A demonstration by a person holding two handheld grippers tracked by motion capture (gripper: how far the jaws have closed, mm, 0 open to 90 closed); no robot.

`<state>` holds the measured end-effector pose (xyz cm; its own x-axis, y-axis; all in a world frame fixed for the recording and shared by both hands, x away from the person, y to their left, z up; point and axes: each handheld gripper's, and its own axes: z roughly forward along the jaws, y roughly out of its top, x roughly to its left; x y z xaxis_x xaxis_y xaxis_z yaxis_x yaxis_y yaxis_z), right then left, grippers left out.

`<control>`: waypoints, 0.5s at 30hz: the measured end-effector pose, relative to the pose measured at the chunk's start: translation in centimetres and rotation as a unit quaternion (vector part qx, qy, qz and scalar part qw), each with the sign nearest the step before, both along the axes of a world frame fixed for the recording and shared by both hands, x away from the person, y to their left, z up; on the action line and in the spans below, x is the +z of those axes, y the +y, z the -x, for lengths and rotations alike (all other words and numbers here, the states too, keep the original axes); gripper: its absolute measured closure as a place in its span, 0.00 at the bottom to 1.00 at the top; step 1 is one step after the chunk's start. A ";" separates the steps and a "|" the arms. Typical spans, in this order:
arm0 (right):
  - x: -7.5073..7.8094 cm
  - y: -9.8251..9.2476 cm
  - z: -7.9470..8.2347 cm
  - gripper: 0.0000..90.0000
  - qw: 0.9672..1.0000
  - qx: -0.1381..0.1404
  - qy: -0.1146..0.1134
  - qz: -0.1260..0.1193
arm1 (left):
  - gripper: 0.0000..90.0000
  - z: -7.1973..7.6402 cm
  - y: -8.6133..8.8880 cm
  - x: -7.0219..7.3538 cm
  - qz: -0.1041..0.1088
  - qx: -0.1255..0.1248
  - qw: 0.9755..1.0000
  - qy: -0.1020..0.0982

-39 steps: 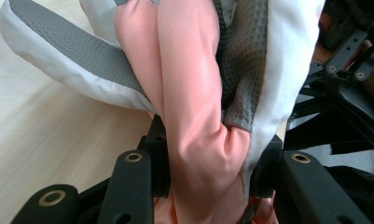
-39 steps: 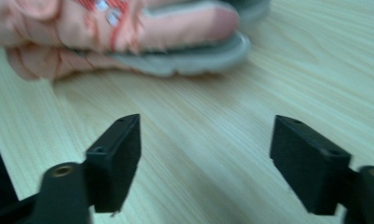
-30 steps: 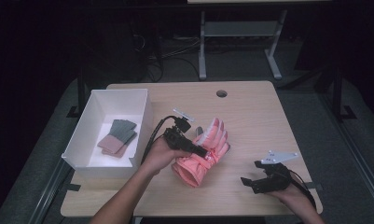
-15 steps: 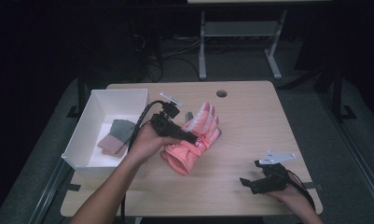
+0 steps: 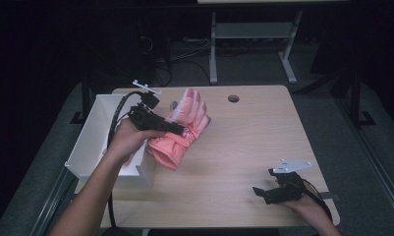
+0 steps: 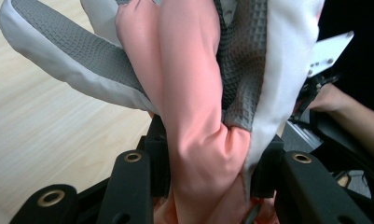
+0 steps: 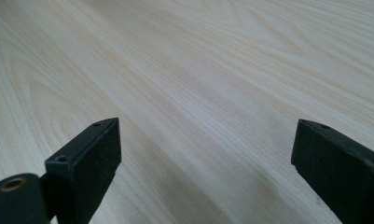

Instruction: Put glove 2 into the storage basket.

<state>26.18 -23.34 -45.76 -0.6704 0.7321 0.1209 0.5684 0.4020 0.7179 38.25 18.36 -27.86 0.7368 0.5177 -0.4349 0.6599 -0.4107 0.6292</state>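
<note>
A salmon-pink ski glove (image 5: 180,132) with grey and white palm patches hangs above the wooden table (image 5: 253,142), its fingers pointing away from me. My left gripper (image 5: 182,131) is shut on it near the cuff, beside the white box (image 5: 91,142). In the left gripper view the glove (image 6: 194,88) is bunched between the two black jaws of the left gripper (image 6: 208,156). My right gripper (image 5: 262,192) rests at the table's near right. It stands open, its jaws have just been opening, and in the right gripper view the right gripper (image 7: 205,140) has bare wood between its jaws.
The white box stands along the table's left edge, and my left forearm crosses its near corner. A round cable hole (image 5: 233,98) sits at the table's far middle. A metal frame (image 5: 253,34) stands on the floor beyond the table.
My left gripper has carried the glove up and to the left, from the table's middle to the box's right wall. The right hand has stayed in place.
</note>
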 end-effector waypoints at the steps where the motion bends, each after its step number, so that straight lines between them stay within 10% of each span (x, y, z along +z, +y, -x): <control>1: 0.0 0.0 0.0 0.08 1.000 -0.001 -0.001 -0.001 | 0.66 -0.1 0.6 0.2 0.004 0.005 1.000 0.001; 15: 0.0 0.0 -0.1 0.08 1.000 -0.003 -0.003 0.002 | 0.66 -0.3 8.3 1.8 0.011 0.093 0.996 -0.014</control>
